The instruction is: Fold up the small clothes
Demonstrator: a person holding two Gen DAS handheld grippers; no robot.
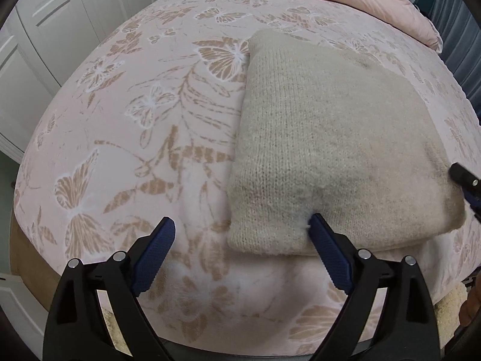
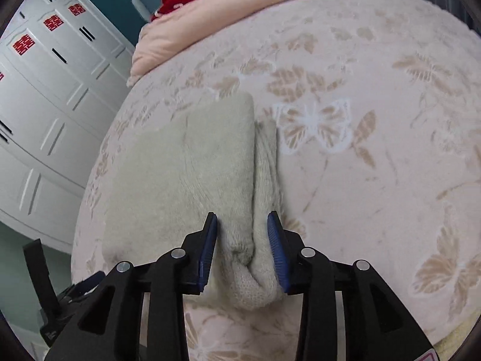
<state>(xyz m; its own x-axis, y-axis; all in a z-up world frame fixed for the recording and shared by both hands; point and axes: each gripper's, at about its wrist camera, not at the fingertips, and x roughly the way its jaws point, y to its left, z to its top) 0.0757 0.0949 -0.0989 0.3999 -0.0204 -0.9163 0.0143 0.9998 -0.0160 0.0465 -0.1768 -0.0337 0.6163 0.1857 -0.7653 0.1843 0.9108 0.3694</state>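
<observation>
The beige, fuzzy knitted garment (image 1: 330, 150) lies folded on the pink butterfly-patterned blanket (image 1: 135, 126), centre-right in the left wrist view; it looks soft, thick and light, so I judge it is best taken at a doubled edge. The left gripper (image 1: 240, 234) is spread wide, one finger touching the near edge. The right gripper (image 2: 243, 234), low in its frame, pinches loosely the bunched near corner.

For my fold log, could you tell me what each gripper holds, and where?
The right gripper brackets the sweater at its near right edge; whether it pinches, I cannot tell. The left gripper holds nothing.
</observation>
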